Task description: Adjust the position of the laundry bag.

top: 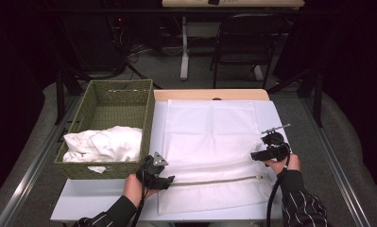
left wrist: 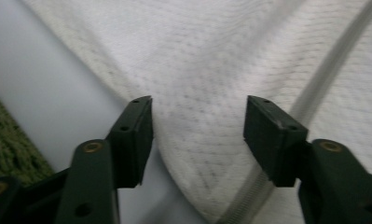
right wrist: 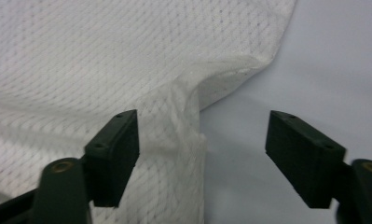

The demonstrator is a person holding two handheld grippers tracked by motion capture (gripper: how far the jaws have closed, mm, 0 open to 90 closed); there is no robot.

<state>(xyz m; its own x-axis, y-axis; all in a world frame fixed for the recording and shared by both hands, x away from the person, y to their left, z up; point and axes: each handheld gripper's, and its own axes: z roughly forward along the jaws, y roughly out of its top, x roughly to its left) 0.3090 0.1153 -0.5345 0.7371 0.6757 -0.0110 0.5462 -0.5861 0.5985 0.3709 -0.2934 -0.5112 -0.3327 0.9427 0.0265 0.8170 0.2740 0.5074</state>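
A white mesh bag (top: 209, 142) lies flat on the white table top (top: 106, 198), with a grey zipper (top: 214, 181) running across its near part. My left gripper (top: 169, 179) is at the zipper's left end and stands open. In the left gripper view its jaws straddle the bag's corner (left wrist: 211, 56) without pressing it, and the zipper (left wrist: 328, 70) runs past the right jaw. My right gripper (top: 254, 156) is at the bag's right edge, also open. A puckered fold of mesh (right wrist: 183, 116) lies between its jaws, apart from the pads.
A green woven basket (top: 120, 90) stands at the table's left with crumpled white cloth (top: 103, 144) in its near end. Beyond the table are a chair (top: 247, 42) and a desk leg (top: 184, 47). Bare table top (right wrist: 337, 56) shows right of the bag.
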